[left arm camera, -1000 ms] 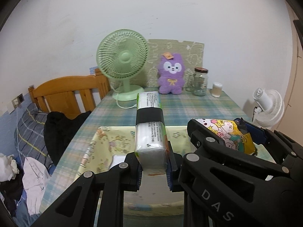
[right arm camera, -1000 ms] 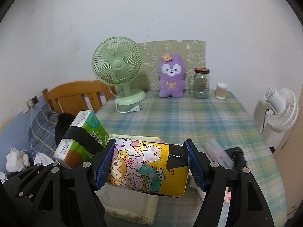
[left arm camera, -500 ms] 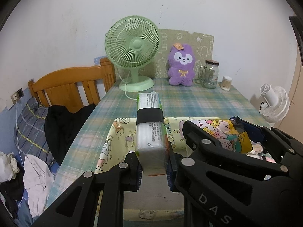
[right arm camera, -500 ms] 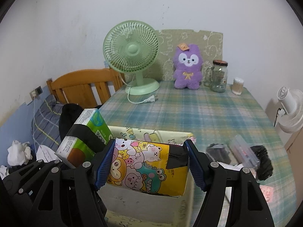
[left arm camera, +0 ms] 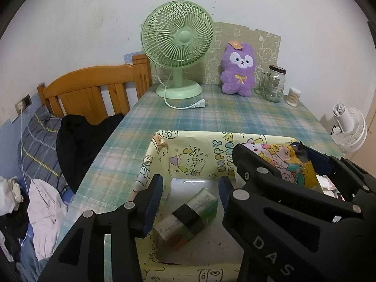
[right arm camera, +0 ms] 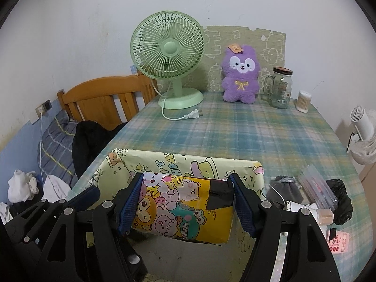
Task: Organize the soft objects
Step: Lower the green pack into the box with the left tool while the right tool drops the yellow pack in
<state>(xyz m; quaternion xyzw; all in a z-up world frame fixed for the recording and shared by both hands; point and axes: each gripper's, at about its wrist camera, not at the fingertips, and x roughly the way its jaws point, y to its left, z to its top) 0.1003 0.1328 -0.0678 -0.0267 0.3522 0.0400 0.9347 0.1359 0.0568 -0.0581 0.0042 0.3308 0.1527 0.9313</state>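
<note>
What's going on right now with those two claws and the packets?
Left gripper just opened; green-and-white tissue pack lying in cartoon-print box. Right gripper clamped on cartoon tissue pack above box. Nothing blocking.

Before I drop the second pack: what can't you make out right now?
- Box floor on the right: left wrist view, hidden by right gripper and cartoon pack.
- Green pack: right wrist view, hidden.
- Clutter right of box: right wrist view, too jumbled to identify.

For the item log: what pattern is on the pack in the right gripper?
Colourful cartoon animals on yellow pack; right wrist view.
</note>
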